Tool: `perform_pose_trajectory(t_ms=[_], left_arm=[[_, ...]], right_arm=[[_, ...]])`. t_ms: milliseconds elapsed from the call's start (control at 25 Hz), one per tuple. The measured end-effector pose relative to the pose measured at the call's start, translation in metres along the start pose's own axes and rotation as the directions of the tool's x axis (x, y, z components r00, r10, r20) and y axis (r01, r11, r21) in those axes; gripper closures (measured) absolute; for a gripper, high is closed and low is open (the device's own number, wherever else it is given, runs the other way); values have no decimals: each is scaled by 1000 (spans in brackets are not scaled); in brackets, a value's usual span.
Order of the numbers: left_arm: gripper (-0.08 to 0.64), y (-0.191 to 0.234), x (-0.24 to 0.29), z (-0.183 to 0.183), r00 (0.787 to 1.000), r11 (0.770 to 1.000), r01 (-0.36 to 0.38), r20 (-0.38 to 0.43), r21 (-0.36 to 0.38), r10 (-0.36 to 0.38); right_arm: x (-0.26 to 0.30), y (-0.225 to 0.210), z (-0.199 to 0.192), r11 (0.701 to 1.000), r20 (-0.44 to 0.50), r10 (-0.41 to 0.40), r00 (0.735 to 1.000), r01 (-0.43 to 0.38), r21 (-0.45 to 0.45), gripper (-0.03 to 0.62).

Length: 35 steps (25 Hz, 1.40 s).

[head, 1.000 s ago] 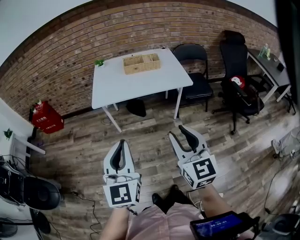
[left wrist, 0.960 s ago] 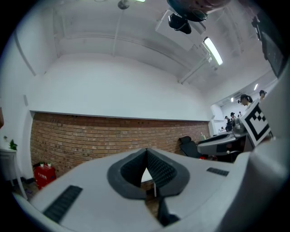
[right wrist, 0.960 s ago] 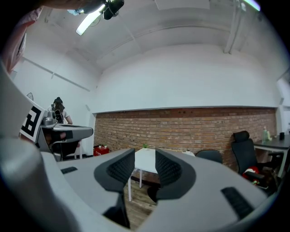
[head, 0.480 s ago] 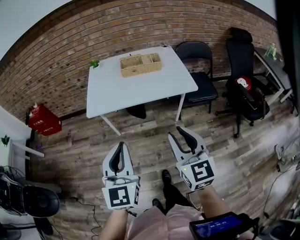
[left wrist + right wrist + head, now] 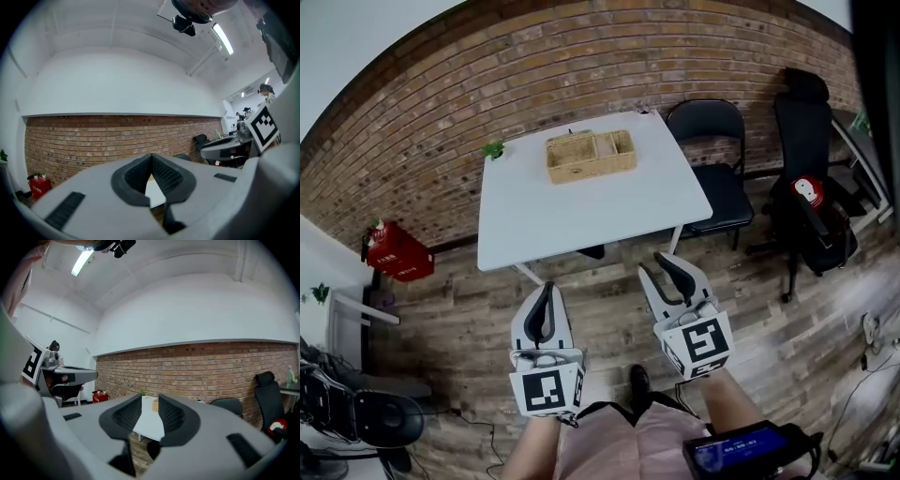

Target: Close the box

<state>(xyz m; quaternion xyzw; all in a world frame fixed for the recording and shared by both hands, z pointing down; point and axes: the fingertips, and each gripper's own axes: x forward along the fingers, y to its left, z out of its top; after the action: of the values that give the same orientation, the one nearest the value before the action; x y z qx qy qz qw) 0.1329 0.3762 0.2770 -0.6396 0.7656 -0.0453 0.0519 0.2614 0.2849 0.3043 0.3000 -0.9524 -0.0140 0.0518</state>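
Head view: the wicker box sits near the far edge of the white table, untouched. Both grippers hang short of its near edge, seemingly carried for the approach. The left gripper has its jaws together and empty. The right gripper has its jaws closing, with nothing between them.

Box: woven wicker, rough, matt. Table, ahead of the left gripper: smooth, white, matt. Floor below it: grained wood planks. Wall: rough brick.
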Motion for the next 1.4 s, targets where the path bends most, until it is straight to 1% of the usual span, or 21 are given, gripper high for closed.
perform_pose_trajectory(t_ms=[160,320,440,600,800,920,1040,1280,1400], left_arm=[[552,6,20,1,1000,1000,-8,3,-3,8],[552,20,39,-8,1000,999,-25,-12,-24,25],[552,37,56,-23,999,999,-31,-32,-44,30],[552,68,95,-50,998,997,-21,-56,-81,16],[552,107,154,-76,996,997,14,-84,-81,-21],[552,124,196,-79,996,996,48,-76,-74,-53],[552,138,227,-77,995,994,67,-67,-87,-73],[552,165,281,-65,995,993,93,-29,-74,-96],[552,176,302,-65,995,993,102,-14,-67,-103]], right_arm=[[22,-10,2,1000,-10,16,1000,-16,1,480],[47,-13,0,999,-33,34,999,-34,-4,480],[72,-15,-8,999,-60,35,998,-36,-4,480],[122,-19,-19,1000,-75,24,997,-24,0,480],[192,-28,-25,1000,-93,-3,996,5,18,480],[228,-36,-18,1000,-87,-21,996,22,11,480],[254,-48,-9,999,-84,-48,995,48,3,480],[296,-73,13,995,-56,-101,993,100,-21,480],[313,-82,22,992,-39,-124,991,123,-33,480]])
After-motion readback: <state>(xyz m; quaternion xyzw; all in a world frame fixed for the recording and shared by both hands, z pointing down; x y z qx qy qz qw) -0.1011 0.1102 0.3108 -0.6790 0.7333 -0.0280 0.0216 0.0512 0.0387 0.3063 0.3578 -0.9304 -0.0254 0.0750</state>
